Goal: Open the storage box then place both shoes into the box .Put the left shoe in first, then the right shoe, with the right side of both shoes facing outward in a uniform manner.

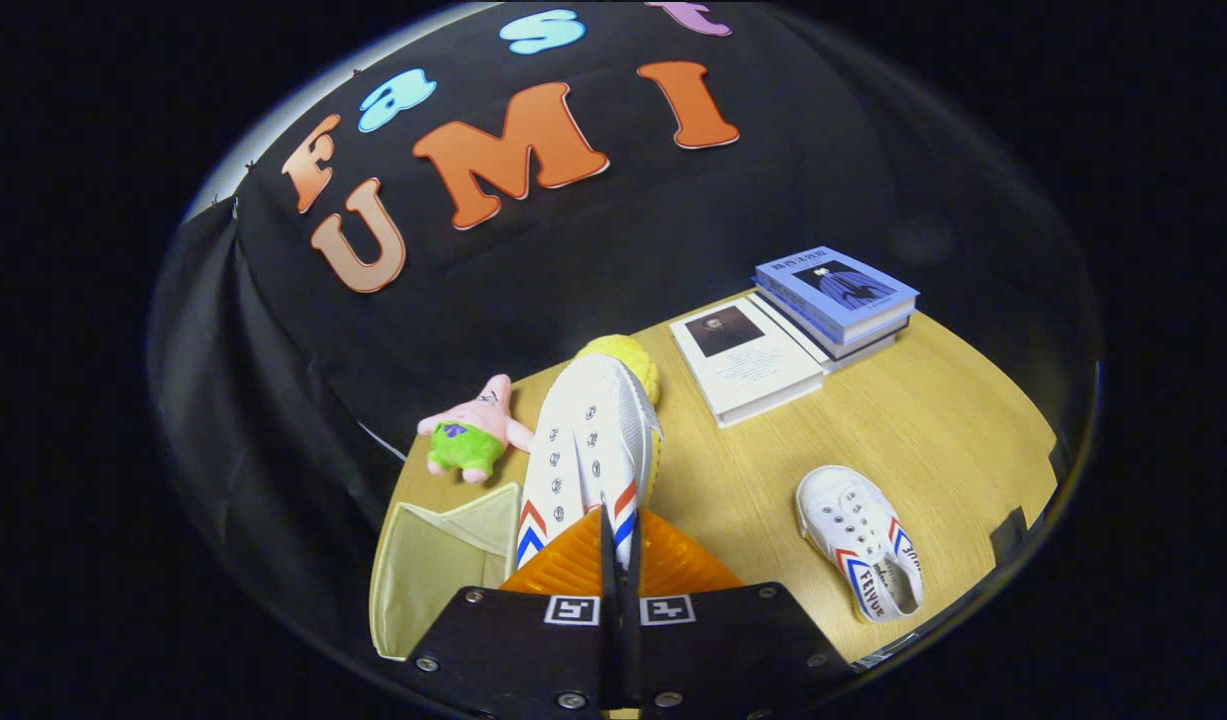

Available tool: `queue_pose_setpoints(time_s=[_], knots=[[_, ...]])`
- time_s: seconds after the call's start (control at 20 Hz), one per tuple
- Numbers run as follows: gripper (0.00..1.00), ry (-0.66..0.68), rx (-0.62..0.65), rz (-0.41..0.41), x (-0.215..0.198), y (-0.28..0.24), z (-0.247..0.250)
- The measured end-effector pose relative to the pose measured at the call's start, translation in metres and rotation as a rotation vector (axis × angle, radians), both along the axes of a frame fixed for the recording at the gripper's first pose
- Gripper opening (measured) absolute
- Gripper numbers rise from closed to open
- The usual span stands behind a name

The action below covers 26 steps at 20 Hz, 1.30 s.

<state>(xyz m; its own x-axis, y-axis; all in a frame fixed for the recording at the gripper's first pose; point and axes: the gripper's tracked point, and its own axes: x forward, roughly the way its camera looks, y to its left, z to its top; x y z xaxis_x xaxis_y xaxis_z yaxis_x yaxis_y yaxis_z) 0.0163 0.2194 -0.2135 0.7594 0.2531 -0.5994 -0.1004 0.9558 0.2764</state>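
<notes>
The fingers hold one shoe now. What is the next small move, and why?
Probably swing the held shoe left and lower it into the open storage box. The fingers are shut on its heel edge, it hangs above the table, and the second shoe still waits there.
</notes>
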Motion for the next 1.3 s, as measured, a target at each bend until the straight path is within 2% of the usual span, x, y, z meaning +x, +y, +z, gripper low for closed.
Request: queue_pose_setpoints(time_s=[0.35, 0.7, 0.95, 1.3], knots=[[0.00, -0.027, 0.039, 0.216, -0.014, 0.099, 0.005], [0.01, 0.016, 0.021, 0.379, -0.044, 0.158, -0.030], [0.00, 0.074, -0.020, 0.445, -0.066, 0.162, -0.057], [0.01, 0.112, -0.020, 0.480, -0.085, 0.159, -0.067]])
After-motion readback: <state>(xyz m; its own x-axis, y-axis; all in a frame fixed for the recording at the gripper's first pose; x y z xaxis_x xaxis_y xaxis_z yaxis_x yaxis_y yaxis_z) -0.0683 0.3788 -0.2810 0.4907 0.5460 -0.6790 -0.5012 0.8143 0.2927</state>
